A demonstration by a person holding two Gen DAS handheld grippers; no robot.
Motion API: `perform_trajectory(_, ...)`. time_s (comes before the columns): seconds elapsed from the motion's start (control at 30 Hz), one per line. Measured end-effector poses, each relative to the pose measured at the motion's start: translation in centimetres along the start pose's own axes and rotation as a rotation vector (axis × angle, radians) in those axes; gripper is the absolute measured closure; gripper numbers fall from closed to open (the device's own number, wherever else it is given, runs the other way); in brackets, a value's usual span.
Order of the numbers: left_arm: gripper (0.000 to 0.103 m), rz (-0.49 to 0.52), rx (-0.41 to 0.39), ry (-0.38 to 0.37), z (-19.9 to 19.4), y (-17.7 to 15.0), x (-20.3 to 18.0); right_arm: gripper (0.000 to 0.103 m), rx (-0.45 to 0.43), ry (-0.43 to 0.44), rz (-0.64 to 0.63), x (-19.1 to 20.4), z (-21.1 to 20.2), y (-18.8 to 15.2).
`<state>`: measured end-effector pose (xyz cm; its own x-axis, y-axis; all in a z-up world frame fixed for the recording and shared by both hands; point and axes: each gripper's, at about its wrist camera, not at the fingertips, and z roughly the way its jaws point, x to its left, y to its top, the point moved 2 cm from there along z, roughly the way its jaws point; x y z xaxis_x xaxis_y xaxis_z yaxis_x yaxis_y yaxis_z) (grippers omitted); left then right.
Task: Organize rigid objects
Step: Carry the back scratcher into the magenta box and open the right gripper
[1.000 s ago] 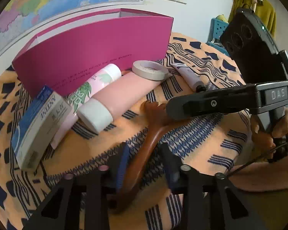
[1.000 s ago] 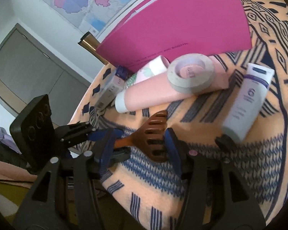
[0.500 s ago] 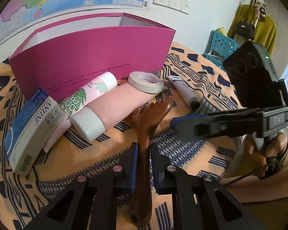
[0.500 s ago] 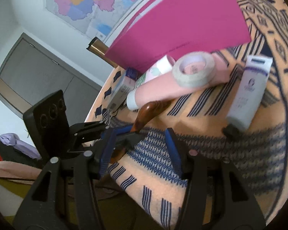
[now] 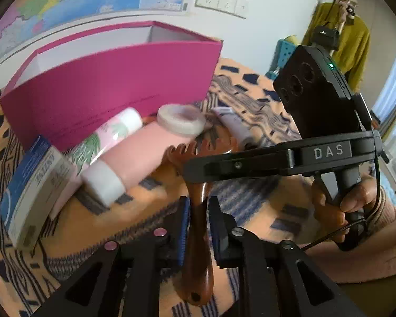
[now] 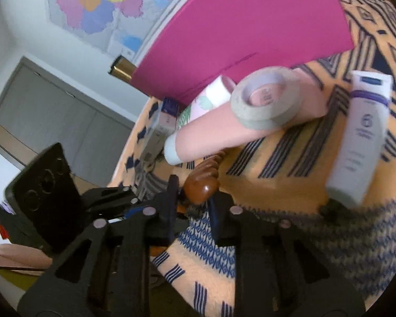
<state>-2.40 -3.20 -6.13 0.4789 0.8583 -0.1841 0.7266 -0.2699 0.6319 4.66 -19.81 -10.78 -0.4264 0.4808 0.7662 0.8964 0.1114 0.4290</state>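
1. The left gripper (image 5: pixel 198 208) is clamped on the wooden scratcher (image 5: pixel 198 227) by its handle, claw end raised near the tape (image 5: pixel 180 119) and pink tube (image 5: pixel 145 153).
2. The right gripper (image 6: pixel 191 206) brackets the claw; whether it is actually gripping, I cannot tell.
3. Swinging toward the box (image 5: pixel 113 79), the claw could snag the tape.
4. The smooth handle might pivot or slip.

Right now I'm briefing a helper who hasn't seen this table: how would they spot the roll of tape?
Find the tall magenta cardboard box standing on the patterned cloth. Along its front lies a pale pink tube with a white cap. The off-white tape roll rests flat on that tube's far end, the only ring-shaped thing there.
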Motion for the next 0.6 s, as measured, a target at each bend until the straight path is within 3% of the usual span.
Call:
perform_trajectory(0.03, 0.077, 0.003, -0.004, -0.011, -0.2, 0.2, -0.1, 0.084, -0.013, -0.003, -0.012, 0.2, -0.5, 0.1)
perform_trajectory(0.13, 0.072, 0.015, -0.041, -0.042, -0.9, 1.3, -0.5, 0.087, -0.046, -0.002, -0.066, 1.6, -2.1, 0.5)
perform_trajectory(0.33, 0.071, 0.039, -0.126, -0.081, -2.7, 4.9, -0.7, 0.088, -0.117, -0.021, -0.185, 4.6, -4.7, 2.9)
perform_trajectory(0.6, 0.071, 0.047, -0.224, -0.051, -4.5, 12.1, 0.4, 0.088, -0.234, -0.068, -0.33, 7.9, -7.6, 8.7)
